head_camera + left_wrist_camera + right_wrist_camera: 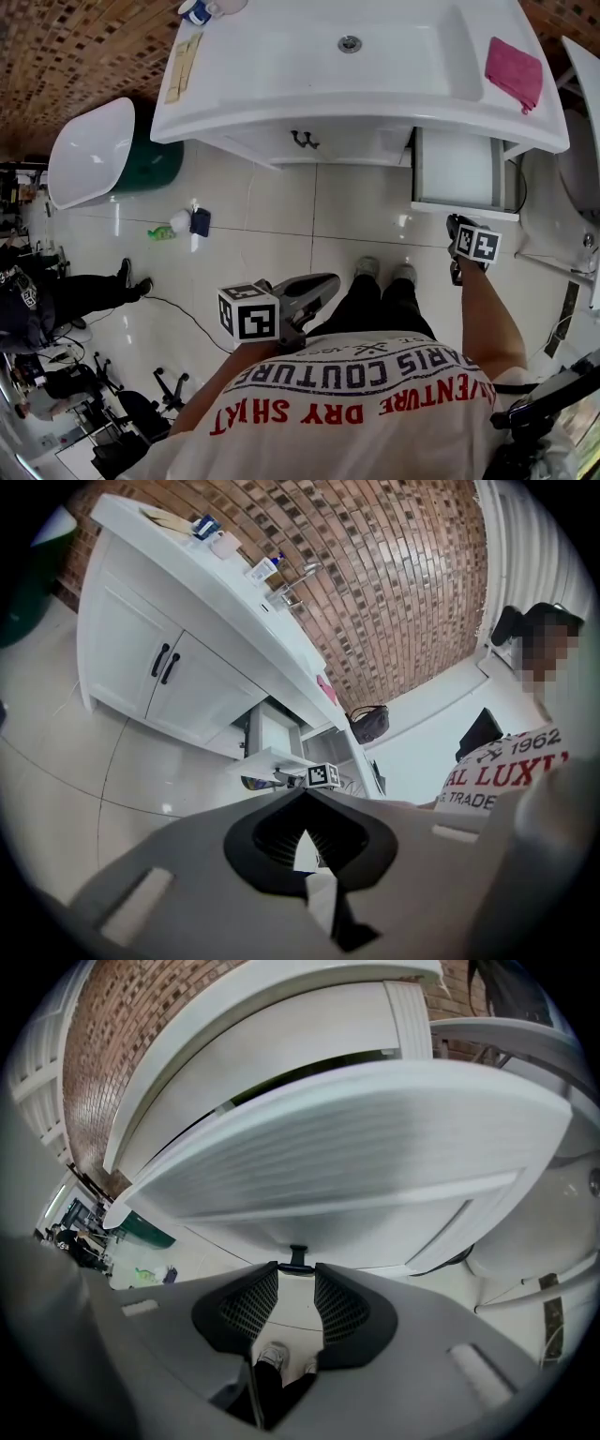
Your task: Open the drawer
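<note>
The white drawer (455, 169) at the vanity's right end stands pulled out over the floor. It also shows in the left gripper view (272, 735). Its panelled front (356, 1166) fills the right gripper view. My right gripper (457, 223) (295, 1272) points steeply down at that front, its jaws closed on the small black drawer handle (298, 1258). My left gripper (330, 281) (305, 799) hangs back by my waist, shut and empty, aimed toward the vanity.
The vanity's double doors (302, 141) (164, 663) stay closed. A pink cloth (514, 70) lies beside the sink basin (350, 43). A white tub (89, 150) and small bottles (178, 225) are at the left. A toilet (581, 187) is right of the drawer. My shoes (380, 270) stand just before it.
</note>
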`<state>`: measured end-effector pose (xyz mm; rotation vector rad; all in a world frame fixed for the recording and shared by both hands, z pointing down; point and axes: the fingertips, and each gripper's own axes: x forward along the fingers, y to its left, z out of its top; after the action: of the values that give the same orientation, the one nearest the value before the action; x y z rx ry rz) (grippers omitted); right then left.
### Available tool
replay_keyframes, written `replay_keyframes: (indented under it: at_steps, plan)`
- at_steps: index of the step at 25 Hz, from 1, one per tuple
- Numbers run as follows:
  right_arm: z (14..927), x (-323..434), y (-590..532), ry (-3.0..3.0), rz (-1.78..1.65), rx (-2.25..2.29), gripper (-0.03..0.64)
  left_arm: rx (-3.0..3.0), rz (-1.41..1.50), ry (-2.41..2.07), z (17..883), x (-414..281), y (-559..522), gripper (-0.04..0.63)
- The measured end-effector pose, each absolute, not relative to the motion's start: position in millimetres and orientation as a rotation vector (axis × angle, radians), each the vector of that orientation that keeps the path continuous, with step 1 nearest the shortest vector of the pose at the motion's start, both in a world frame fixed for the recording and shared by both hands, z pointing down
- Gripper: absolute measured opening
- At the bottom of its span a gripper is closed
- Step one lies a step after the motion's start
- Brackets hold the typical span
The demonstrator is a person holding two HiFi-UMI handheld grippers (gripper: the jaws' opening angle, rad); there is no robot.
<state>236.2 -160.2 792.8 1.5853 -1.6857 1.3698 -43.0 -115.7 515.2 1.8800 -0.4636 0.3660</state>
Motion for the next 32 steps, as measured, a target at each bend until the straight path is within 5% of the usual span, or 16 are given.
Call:
replay_keyframes:
  at_steps: [21, 28, 32]
  plan:
    - [731, 220, -143, -1.776, 1.260, 1.551, 0.185, 1.917, 0.333, -0.398, 506, -56, -140, -0.011]
    - [573, 138, -138, -2.135, 1.126, 1.423, 0.027, 2.042, 0.349, -0.304, 486, -51, -161, -0.011]
    - [509, 72, -122, -2.347, 1.154, 1.259, 0.006, 2.110, 0.344, -0.270, 469, -45, -158, -0.011]
